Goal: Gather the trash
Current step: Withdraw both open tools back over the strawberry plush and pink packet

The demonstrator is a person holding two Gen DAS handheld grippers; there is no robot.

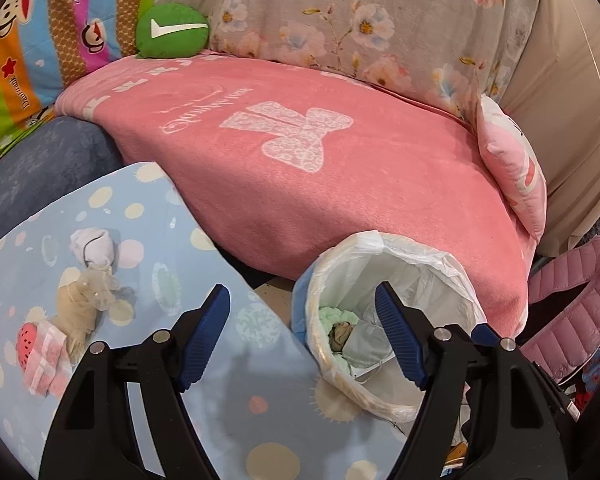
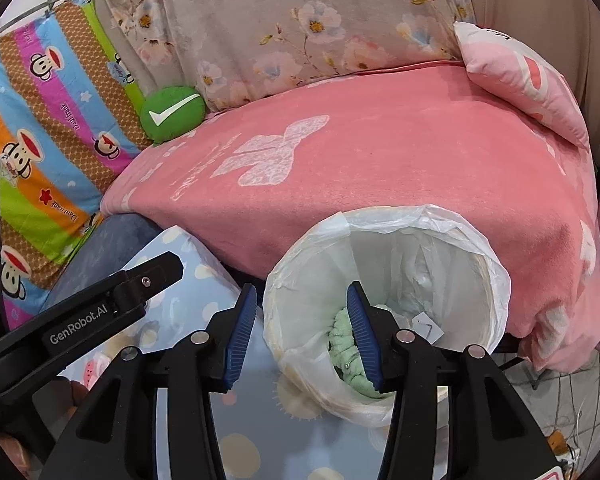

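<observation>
A bin lined with a white plastic bag (image 1: 452, 268) stands beside the table, against the pink-covered sofa. Inside lie a green knitted piece (image 1: 332, 316), a brownish lump (image 1: 340, 336) and grey cloth. My left gripper (image 1: 302, 292) is open and empty, over the table edge just left of the bin. On the table's left lie a white wad (image 1: 90, 244), a beige cloth with mesh (image 1: 80, 304) and a pink-and-red bundle (image 1: 36, 348). My right gripper (image 2: 302, 292) is open and empty at the rim of the bin (image 2: 480, 248), above the green piece (image 2: 340, 344).
The table wears a light blue dotted cloth (image 1: 228, 400). A pink blanket (image 1: 340, 184) covers the sofa seat, with a green check-mark cushion (image 1: 172, 32), a floral pillow (image 1: 360, 20) and a small pink pillow (image 1: 512, 168). A pink padded jacket (image 1: 572, 312) lies right of the bin.
</observation>
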